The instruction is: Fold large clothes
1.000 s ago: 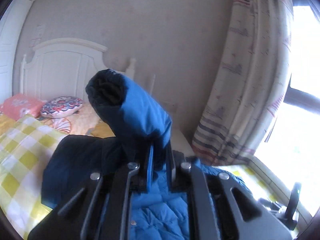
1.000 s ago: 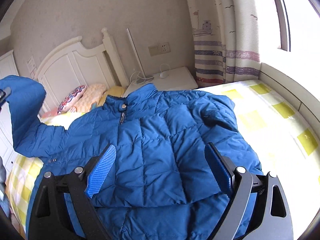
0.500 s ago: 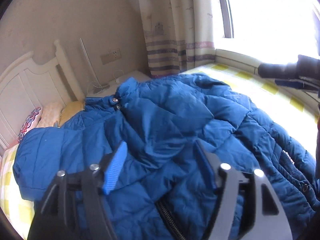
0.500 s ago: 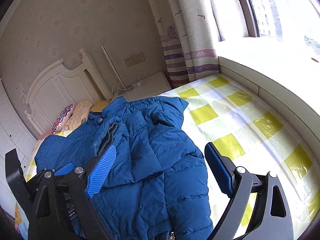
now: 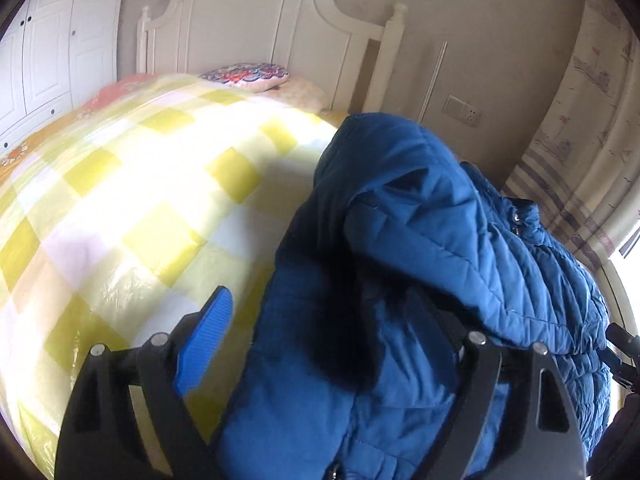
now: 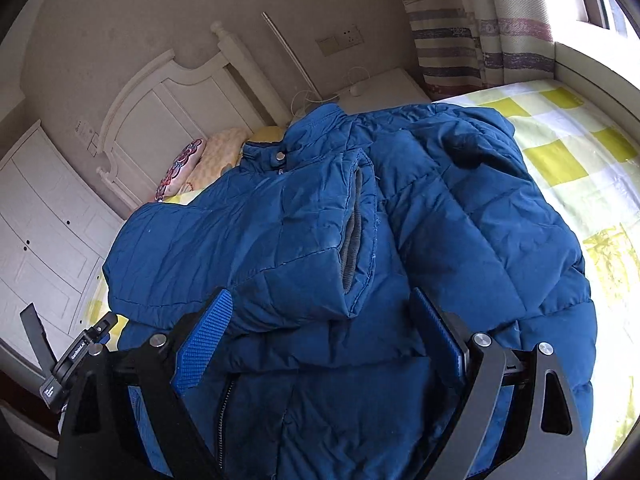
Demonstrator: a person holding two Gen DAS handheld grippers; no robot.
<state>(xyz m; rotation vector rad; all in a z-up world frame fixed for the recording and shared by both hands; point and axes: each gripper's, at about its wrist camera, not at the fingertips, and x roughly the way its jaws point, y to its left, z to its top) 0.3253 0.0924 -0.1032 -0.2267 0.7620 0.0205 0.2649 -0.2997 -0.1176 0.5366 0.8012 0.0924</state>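
A large blue quilted jacket (image 6: 460, 216) lies on the yellow-checked bed (image 6: 568, 152), collar toward the headboard. Both sleeves are folded across its front; the left sleeve's cuff (image 6: 354, 236) lies near the middle. My right gripper (image 6: 320, 340) is open, hovering over the jacket's lower front near the zipper (image 6: 224, 404). My left gripper (image 5: 332, 344) is open at the jacket's left side, with the jacket (image 5: 400, 264) bulging between its fingers; its right fingertip is hidden by fabric. The left gripper's body also shows in the right wrist view (image 6: 80, 352).
A white headboard (image 5: 272, 20) and patterned pillows (image 5: 248, 74) are at the bed's head. White wardrobes (image 5: 48, 40) stand to the left. A nightstand (image 6: 380, 88) with cables, striped curtains (image 6: 472, 20) and a window ledge lie on the right. Checked bedspread (image 5: 120, 200) stretches left of the jacket.
My left gripper let go of the left sleeve, which now lies folded across the jacket's front, and swung round to the jacket's left side. My right gripper moved back over the jacket's lower front.
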